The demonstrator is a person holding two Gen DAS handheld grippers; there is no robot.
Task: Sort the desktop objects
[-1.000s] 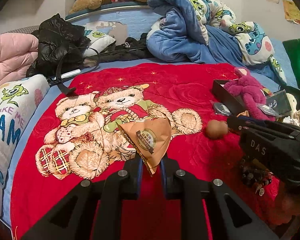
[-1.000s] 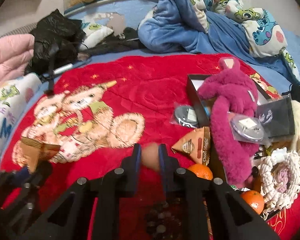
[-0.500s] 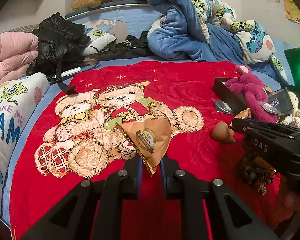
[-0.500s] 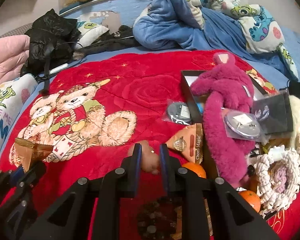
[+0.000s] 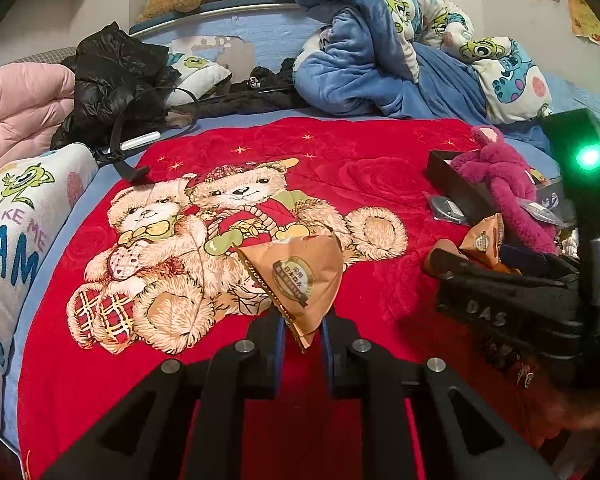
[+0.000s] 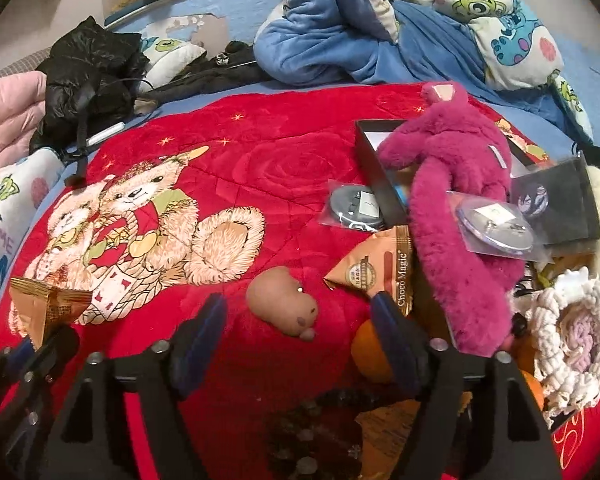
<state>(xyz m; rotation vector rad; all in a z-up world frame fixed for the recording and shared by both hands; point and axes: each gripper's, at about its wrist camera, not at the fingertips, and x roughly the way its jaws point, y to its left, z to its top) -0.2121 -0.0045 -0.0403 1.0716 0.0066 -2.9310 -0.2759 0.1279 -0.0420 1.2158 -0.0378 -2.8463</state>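
My left gripper (image 5: 302,330) is shut on a brown triangular snack packet (image 5: 296,276), held above the red bear blanket (image 5: 340,160); the packet also shows at the left of the right wrist view (image 6: 46,308). My right gripper (image 6: 300,312) is open, its jaws wide apart around a small brown capybara toy (image 6: 284,306) that lies on the blanket, touching neither pad. A second snack packet (image 6: 374,270) lies just right of the toy. In the left wrist view the right gripper is at the right edge (image 5: 500,268).
A magenta plush bear (image 6: 452,200) sprawls over a black box (image 6: 376,160) at right, with bagged badges (image 6: 354,206), oranges (image 6: 370,350), a crocheted flower (image 6: 572,332) and a dark bead string (image 6: 312,436) close by. Blue bedding (image 6: 340,40) and a black jacket (image 6: 88,76) lie behind.
My right gripper opened and let go of the brown toy, which now lies on the blanket beside the second packet. The left gripper kept its packet and barely moved.
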